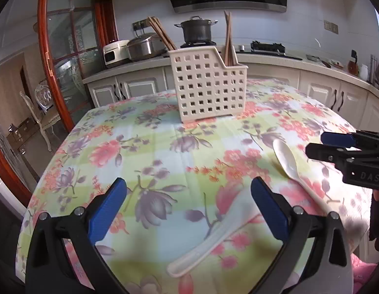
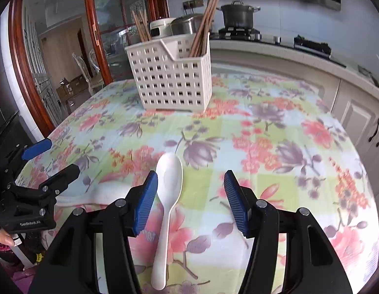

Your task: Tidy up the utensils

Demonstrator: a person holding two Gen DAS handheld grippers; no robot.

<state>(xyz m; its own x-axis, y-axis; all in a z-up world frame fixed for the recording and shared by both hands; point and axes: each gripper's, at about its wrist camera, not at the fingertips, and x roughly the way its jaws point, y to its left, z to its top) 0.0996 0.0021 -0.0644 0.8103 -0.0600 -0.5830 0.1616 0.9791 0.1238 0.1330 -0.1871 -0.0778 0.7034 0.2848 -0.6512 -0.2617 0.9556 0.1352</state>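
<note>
- My right gripper (image 2: 190, 193): jaws released, straddling a white spoon (image 2: 168, 196).
- My left gripper (image 1: 188, 204): released over second white spoon (image 1: 209, 245), near table's front edge.
- Chopsticks (image 2: 204, 28) stand in slotted caddy (image 2: 173, 80) toward far edge.

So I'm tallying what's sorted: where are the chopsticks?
The chopsticks stand in the white basket at the table's far side, in two bunches.

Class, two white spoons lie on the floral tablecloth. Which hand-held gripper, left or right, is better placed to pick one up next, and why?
Probably the right hand-held gripper: it is open with the white spoon lying lengthwise between its fingers, close to the left pad. The left hand-held gripper is open too, but its spoon lies diagonally across the gap.
</note>
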